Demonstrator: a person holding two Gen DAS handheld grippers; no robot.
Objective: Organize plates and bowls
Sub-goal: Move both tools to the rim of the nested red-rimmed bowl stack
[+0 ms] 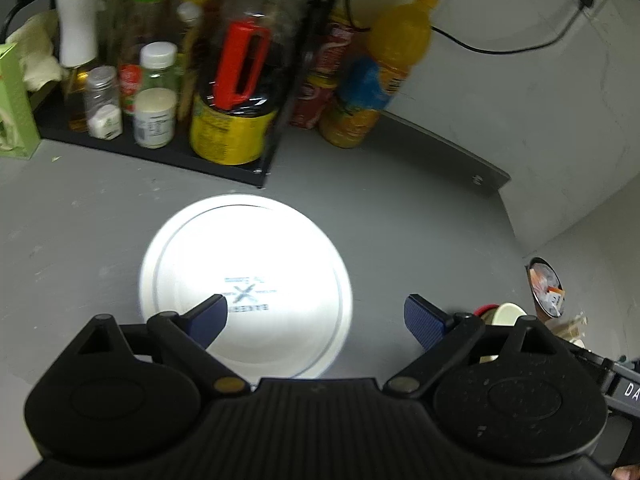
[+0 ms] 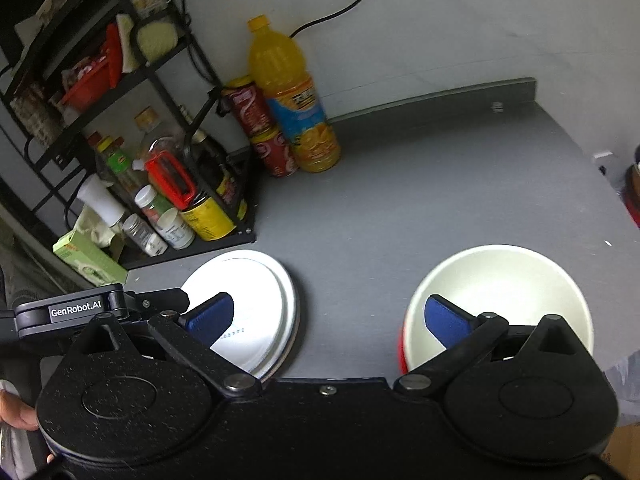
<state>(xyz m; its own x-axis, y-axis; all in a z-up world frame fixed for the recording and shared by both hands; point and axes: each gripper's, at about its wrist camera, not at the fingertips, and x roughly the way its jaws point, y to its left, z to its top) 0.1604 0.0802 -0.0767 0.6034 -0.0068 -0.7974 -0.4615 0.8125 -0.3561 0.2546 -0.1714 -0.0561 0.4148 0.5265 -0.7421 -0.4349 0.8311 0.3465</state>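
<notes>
A white plate (image 1: pixel 244 272) lies upside down on the grey counter (image 1: pixel 400 220), with print showing on its base. My left gripper (image 1: pixel 316 316) hangs open above its near edge and nothing is between the blue pads (image 1: pixel 210 314). In the right wrist view the same plate (image 2: pixel 256 296) is at the left, with a second rim showing under it. A bowl (image 2: pixel 500 288), white inside and red outside, stands upright at the right. My right gripper (image 2: pixel 328 316) is open over the bare counter (image 2: pixel 360 220) between them. The bowl (image 1: pixel 508 314) also peeks out behind my left gripper's right finger.
A black rack (image 1: pixel 168 152) of sauce bottles and jars stands at the back left, with a green tissue box (image 1: pixel 14 108) beside it. An orange juice bottle (image 2: pixel 292 96) and red cans (image 2: pixel 264 128) stand against the wall. The counter ends at the right, where a bin (image 1: pixel 546 288) shows.
</notes>
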